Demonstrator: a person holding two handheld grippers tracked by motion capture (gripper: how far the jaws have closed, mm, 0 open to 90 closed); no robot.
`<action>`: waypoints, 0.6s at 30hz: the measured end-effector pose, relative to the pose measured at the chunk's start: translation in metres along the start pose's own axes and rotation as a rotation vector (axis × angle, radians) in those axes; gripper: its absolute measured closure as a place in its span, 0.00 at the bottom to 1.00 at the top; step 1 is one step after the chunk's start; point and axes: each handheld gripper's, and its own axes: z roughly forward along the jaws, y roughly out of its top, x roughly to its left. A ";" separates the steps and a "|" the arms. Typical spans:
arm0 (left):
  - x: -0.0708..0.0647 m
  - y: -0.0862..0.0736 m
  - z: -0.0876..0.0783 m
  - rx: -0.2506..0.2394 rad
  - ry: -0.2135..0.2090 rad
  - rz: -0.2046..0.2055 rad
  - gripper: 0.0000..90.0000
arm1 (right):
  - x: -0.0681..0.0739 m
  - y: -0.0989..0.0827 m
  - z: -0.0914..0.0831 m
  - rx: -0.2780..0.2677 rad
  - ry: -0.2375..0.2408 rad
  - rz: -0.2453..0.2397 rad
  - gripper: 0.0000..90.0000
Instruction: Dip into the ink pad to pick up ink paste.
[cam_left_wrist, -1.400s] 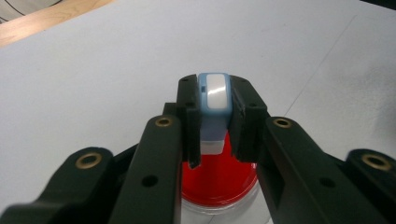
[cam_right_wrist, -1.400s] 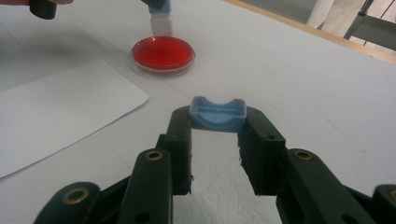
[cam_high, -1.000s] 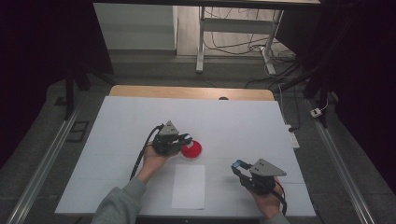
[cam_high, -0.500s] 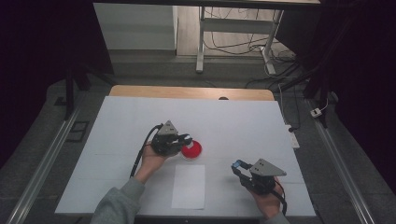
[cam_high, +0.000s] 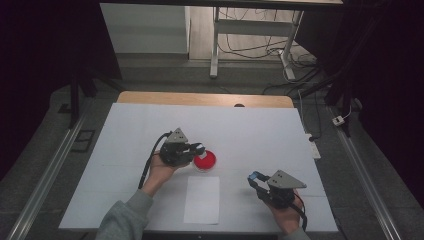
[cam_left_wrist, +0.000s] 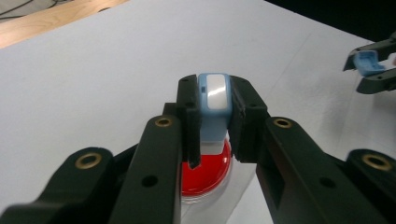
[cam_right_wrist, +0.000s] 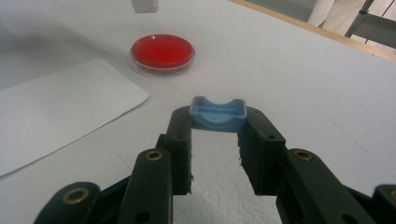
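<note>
My left gripper (cam_high: 197, 148) sits a little left of the table's centre in the high view, its jaws clamped on a small blue-and-white piece (cam_left_wrist: 212, 100). In the left gripper view that piece stands upright between the two black jaws, its pale face turned toward the camera, directly over the red dish (cam_left_wrist: 205, 170). I cannot tell whether the piece touches the red surface or hangs just above it.

The red dish (cam_high: 205, 160) is a shallow round dish with a clear rim, lying on the white table (cam_high: 260, 130) at about 3 o'clock from my left hand (cam_high: 162, 170). Just beyond it, toward 6 o'clock, lies a white sheet of paper (cam_high: 202, 199), near the front edge and apart from the dish.

My right gripper (cam_high: 256, 178) rests toward 4 o'clock from the dish, well apart from it. Its jaws are closed on a blue cap (cam_right_wrist: 217, 114), a small trough-shaped part with a curved notch along its top edge, pinched at the jaw tips. In the right gripper view the red dish (cam_right_wrist: 162, 51) lies farther off at about 11 o'clock, with the paper (cam_right_wrist: 60, 112) to its left.
</note>
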 end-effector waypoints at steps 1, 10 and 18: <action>-0.001 0.000 -0.001 0.001 -0.004 0.001 0.84 | 0.000 0.000 0.000 0.001 0.000 0.000 0.73; -0.009 0.003 -0.007 0.011 -0.043 0.027 0.84 | 0.000 0.000 0.000 0.003 0.000 -0.001 0.73; -0.016 0.004 -0.016 0.012 -0.065 0.043 0.84 | 0.000 0.000 0.001 0.002 0.001 0.000 0.73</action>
